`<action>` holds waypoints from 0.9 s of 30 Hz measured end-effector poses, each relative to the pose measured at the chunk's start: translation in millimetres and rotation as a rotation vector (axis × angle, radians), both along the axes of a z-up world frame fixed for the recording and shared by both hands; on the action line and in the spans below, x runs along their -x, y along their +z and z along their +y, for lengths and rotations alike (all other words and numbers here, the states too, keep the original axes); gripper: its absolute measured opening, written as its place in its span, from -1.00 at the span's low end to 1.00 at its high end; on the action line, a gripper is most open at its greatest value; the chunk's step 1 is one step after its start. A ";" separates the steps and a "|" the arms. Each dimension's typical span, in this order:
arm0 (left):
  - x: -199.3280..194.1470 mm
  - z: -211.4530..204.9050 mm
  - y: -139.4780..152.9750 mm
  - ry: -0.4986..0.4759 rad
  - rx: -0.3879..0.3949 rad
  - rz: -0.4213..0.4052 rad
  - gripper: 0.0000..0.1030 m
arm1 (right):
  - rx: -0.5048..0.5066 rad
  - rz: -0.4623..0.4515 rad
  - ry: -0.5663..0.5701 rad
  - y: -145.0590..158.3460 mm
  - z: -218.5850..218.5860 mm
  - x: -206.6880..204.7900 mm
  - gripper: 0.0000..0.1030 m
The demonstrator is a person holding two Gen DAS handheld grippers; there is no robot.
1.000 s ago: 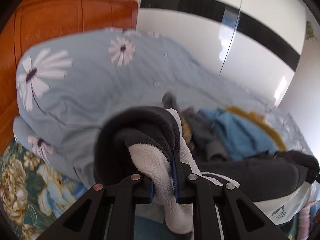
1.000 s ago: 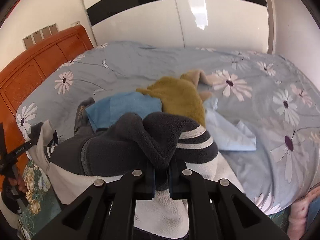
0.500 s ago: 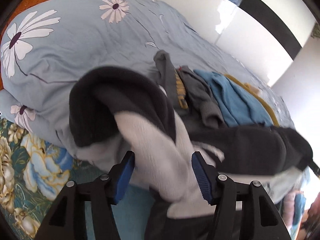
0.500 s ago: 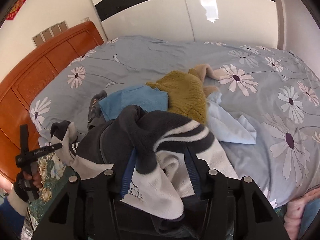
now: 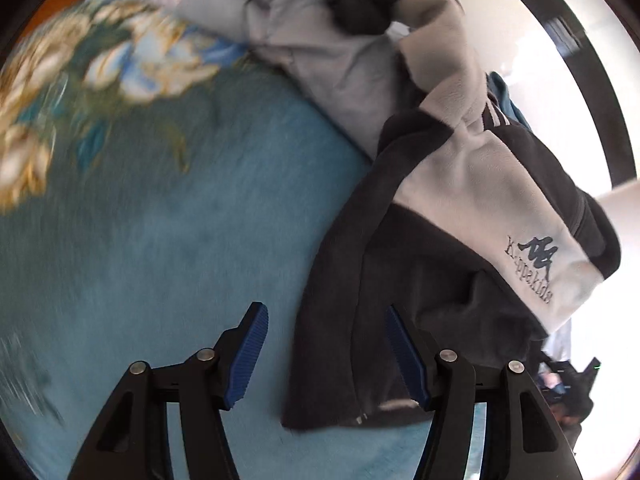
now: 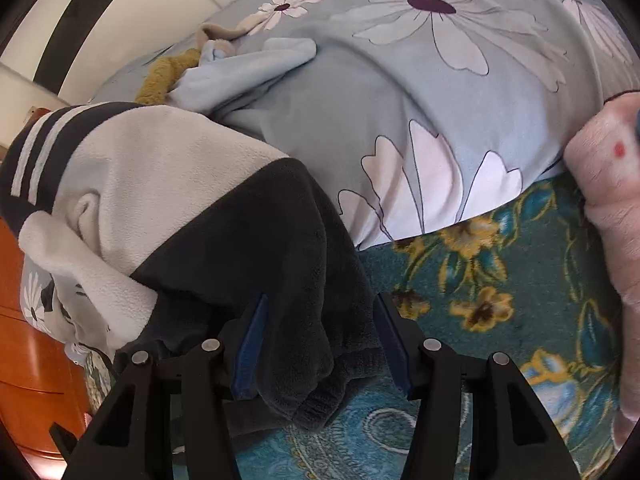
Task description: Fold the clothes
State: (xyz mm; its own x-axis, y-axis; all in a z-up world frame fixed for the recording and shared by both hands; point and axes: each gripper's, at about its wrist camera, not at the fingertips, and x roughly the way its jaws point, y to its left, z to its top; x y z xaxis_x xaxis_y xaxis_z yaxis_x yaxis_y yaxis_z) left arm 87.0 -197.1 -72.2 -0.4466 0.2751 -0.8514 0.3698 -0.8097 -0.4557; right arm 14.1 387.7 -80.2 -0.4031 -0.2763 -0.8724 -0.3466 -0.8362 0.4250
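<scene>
A fleece jacket (image 5: 460, 200) in dark grey and pale grey, with a logo on its chest, lies spread on the teal sheet (image 5: 180, 220). My left gripper (image 5: 326, 356) is open just above the sheet, and the jacket's dark hem lies between its blue pads, against the right one. In the right wrist view the same jacket (image 6: 160, 184) shows two white stripes on its far edge. My right gripper (image 6: 320, 344) is open too, with a dark fold of the fleece lying loose between its fingers.
A pale blue daisy duvet (image 6: 360, 100) bulges behind the jacket. On it lie a light blue garment (image 6: 248, 68) and a mustard one (image 6: 160, 80). An orange wooden headboard (image 6: 32, 360) stands at the left. A person's hand (image 6: 608, 208) rests at the right edge.
Both grippers were shut on the jacket a second ago, then opened and let it go. They have dropped low and tilted down, and the jacket has come to rest on the sheet.
</scene>
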 end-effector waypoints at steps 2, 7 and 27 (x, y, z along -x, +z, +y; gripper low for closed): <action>-4.0 1.6 -0.2 0.016 -0.011 0.000 0.26 | -0.011 -0.017 -0.007 -6.4 -4.9 5.5 0.03; -14.0 5.6 -0.7 0.057 -0.038 0.001 0.26 | -0.022 -0.016 0.029 0.1 -13.7 10.3 -0.83; -17.1 -4.4 -4.6 0.059 0.010 -0.057 0.26 | -0.504 0.155 -0.022 114.8 85.0 90.8 -0.84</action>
State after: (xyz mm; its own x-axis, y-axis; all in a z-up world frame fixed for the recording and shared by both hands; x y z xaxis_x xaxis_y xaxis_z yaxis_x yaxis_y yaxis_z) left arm 104.1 -201.5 -76.8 -0.4125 0.2413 -0.8784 0.4426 -0.7898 -0.4248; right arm -76.8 472.6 34.6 -0.5386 0.1724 -0.8248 -0.3312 -0.9434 0.0191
